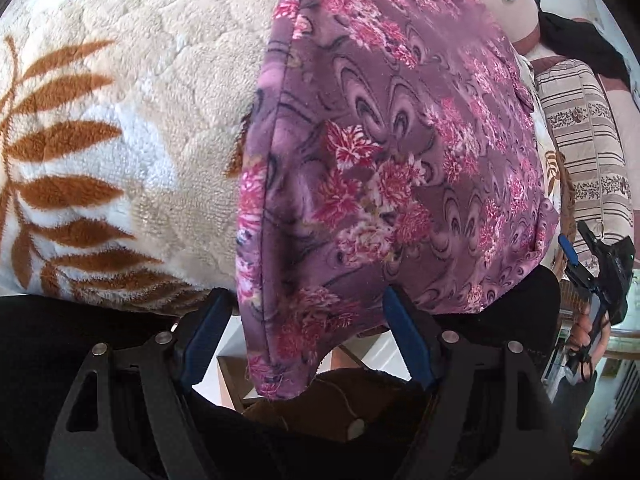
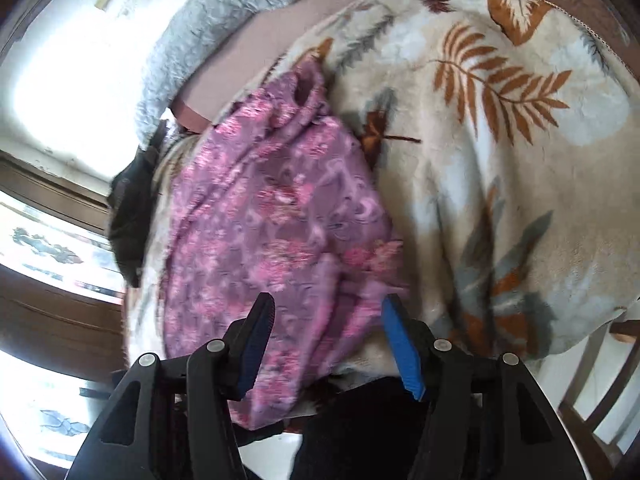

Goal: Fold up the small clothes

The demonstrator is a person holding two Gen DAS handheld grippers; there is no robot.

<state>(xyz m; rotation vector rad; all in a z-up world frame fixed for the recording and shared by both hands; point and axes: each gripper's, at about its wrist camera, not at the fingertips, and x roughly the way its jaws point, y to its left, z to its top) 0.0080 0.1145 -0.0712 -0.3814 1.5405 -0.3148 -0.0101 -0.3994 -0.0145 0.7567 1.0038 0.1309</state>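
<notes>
My left gripper [image 1: 308, 340] has its jaws wide, and the hemmed corner of the purple floral garment [image 1: 380, 152] hangs down between them at the bottom centre of the left wrist view. The blue pads stand clear of the cloth on both sides, so I judge that nothing is pinched here yet. From that corner the garment runs up and away to the upper middle of the frame, its long axis lying almost in line with my left jaws, and its stitched edge falls along the left side of the cloth.

My right gripper [image 2: 328, 344] has its jaws about half apart. The same garment lies between and beyond them in the right wrist view, blurred, with no pad pressing on it that I can see. Its lower end droops over the near edge of the bed.

The left jaws look nearer to a graspable corner, so the coming fold seems to turn on closing there and carrying that corner up along the long axis.

Under the garment lies a cream fleece blanket [image 1: 132, 120] with rust leaves. At the upper left of the right wrist view rests a grey quilted cushion [image 2: 208, 28], well apart. A dark cloth [image 2: 130, 216] sits just beside the garment's left edge and could get caught.
</notes>
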